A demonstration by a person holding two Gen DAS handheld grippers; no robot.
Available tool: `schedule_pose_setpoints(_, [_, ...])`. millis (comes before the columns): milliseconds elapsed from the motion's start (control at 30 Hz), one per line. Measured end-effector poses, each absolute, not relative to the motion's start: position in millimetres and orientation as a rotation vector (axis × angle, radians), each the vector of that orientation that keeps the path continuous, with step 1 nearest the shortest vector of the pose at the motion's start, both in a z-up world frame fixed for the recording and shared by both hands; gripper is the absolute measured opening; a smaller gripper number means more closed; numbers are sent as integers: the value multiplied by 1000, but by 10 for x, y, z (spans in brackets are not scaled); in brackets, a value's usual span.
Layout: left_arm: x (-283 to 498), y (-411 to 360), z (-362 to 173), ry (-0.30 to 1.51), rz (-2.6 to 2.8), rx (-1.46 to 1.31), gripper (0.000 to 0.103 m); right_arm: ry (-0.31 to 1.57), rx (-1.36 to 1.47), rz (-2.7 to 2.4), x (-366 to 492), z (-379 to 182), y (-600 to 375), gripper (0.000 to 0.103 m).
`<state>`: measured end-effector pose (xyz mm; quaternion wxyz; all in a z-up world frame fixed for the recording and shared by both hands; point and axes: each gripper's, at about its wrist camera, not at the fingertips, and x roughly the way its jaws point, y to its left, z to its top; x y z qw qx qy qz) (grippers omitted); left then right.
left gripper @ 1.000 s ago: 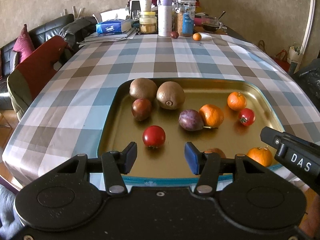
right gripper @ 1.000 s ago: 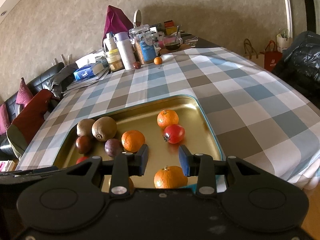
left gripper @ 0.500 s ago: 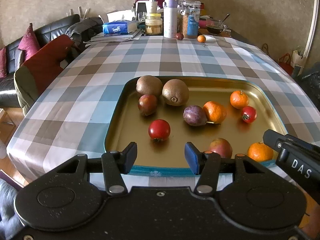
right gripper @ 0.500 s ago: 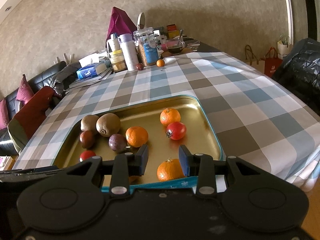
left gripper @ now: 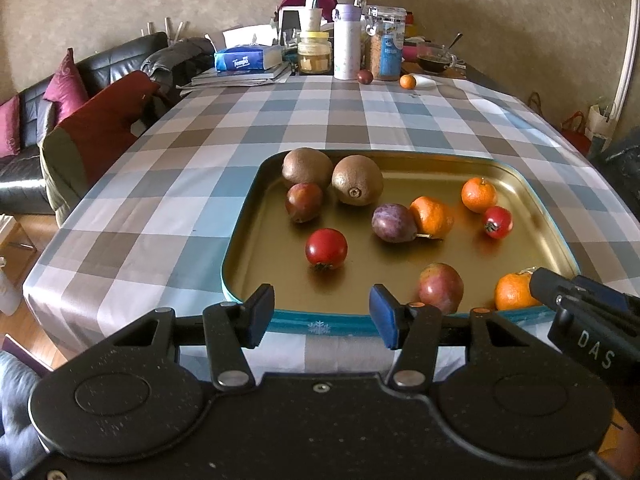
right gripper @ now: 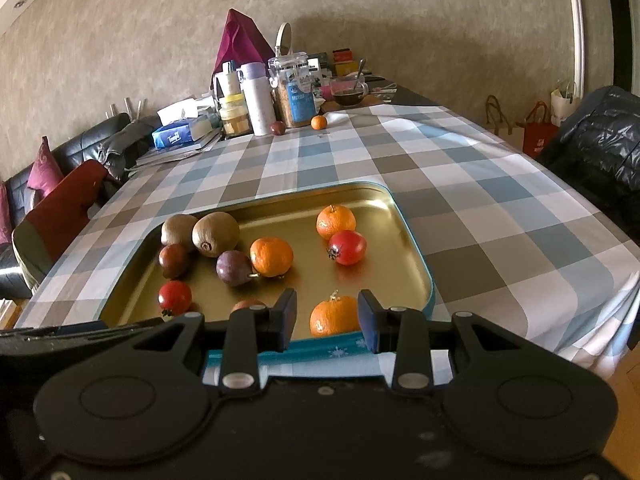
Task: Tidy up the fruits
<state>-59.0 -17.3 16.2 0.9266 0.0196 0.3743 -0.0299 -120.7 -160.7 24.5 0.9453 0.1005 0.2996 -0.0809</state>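
A gold tray (left gripper: 256,224) (right gripper: 416,240) with a teal rim holds two kiwis (left gripper: 356,185), three mandarins (left gripper: 432,216), two red tomatoes (left gripper: 326,248), and several purple-red plums (left gripper: 394,223). My left gripper (left gripper: 322,316) is open and empty, just before the tray's near rim. My right gripper (right gripper: 327,320) is open and empty, level with the near mandarin (right gripper: 335,315) by the rim. The right gripper's tip shows at the right of the left wrist view (left gripper: 576,300).
The checked tablecloth (left gripper: 160,208) covers a long table. At the far end stand jars, a white flask (left gripper: 347,42), a tissue box (left gripper: 242,58), a loose plum (left gripper: 365,76) and a loose mandarin (left gripper: 407,81). A red chair (left gripper: 100,128) stands left; a dark jacket (right gripper: 596,152) lies right.
Both grippers have drawn back toward the table's near edge and risen a little. The fruits have not moved. Both jaws stay open.
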Motion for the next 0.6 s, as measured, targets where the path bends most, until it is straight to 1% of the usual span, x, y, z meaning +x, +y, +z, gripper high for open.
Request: schedule_pose_setpoints(600, [-581, -206, 139, 765, -65, 60, 59, 634, 207, -166, -1198, 189, -1612, 37])
